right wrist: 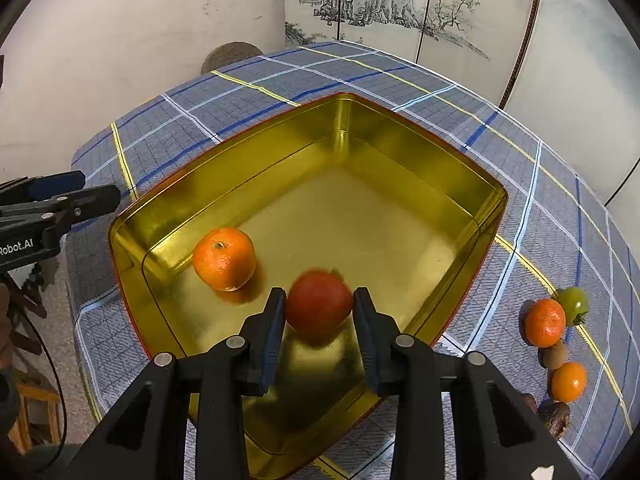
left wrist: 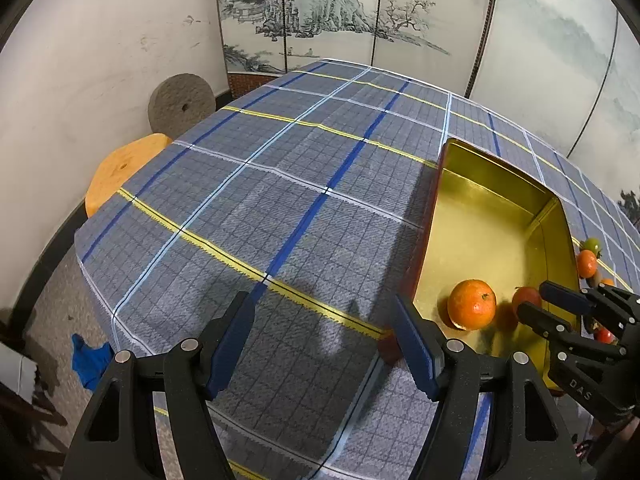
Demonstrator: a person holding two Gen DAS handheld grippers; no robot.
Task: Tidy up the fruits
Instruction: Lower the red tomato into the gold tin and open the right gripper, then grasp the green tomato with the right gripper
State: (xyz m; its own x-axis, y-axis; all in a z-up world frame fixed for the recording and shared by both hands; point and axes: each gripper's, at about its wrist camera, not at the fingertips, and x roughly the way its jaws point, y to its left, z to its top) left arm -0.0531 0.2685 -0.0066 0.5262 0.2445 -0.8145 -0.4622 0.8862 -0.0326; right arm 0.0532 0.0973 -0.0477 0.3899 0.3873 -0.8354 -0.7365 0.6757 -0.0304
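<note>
We angle the right gripper (right wrist: 319, 308) down over the gold tin (right wrist: 460, 184).
Its jaws clench a red fruit (right wrist: 318, 304); our left gripper (left wrist: 324, 340) hangs released.

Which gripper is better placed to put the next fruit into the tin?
Probably the right gripper: it holds a red fruit over the tin. The left gripper is open above the cloth.

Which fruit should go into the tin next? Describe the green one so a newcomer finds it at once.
Start at the gold-lined metal tin on the plaid tablecloth. Right of it, fruits lie in a short row on the cloth. The small green tomato-like fruit sits at the row's far end, touching an orange mandarin; it is the only green one.
</note>
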